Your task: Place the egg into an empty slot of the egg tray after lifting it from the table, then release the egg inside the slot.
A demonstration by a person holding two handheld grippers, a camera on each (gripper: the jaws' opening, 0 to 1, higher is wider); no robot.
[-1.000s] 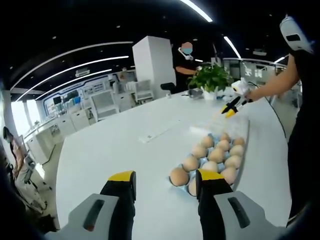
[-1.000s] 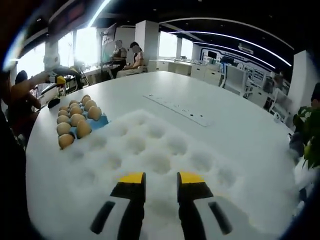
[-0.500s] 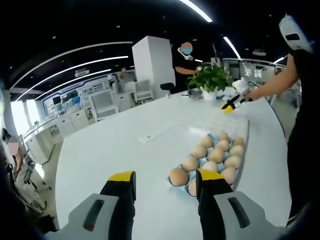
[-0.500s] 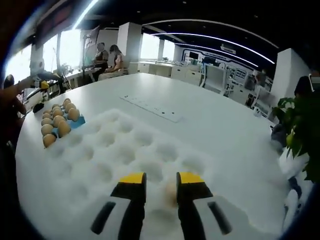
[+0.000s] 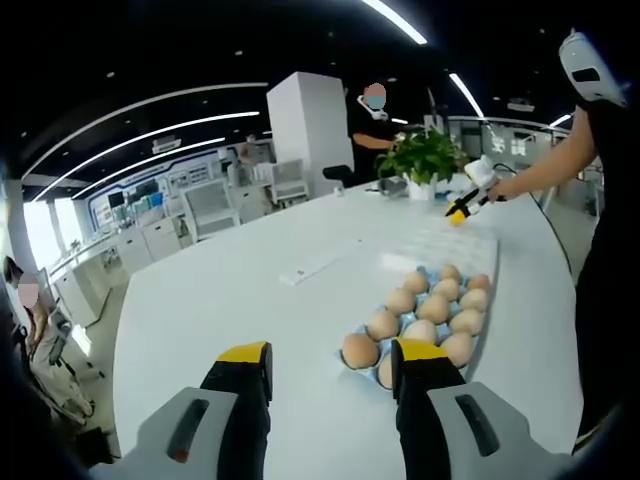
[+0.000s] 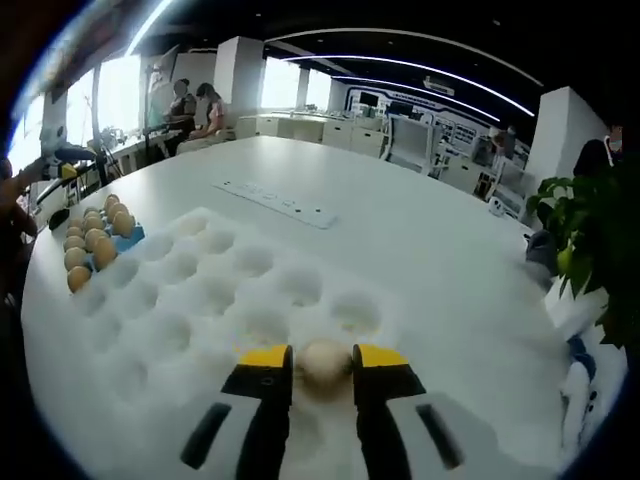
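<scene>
1. A large white table (image 5: 250, 300) with a rounded edge carries everything; its top is smooth and glossy.
2. A white egg tray (image 6: 180, 300) of round hollows lies flat on it.
3. A blue tray (image 5: 478, 335) filled with brown eggs (image 5: 420, 310) rests just beside the white one.
4. A long flat white strip (image 6: 265, 202) lies further along the tabletop.
5. A potted plant (image 5: 420, 160) stands near the far edge.

my right gripper (image 6: 322, 360) has pushed on across the white egg tray (image 6: 190, 300) toward its far end — an egg (image 6: 324, 364) now sits between the yellow tips, where a second ago i saw only empty slots.
</scene>
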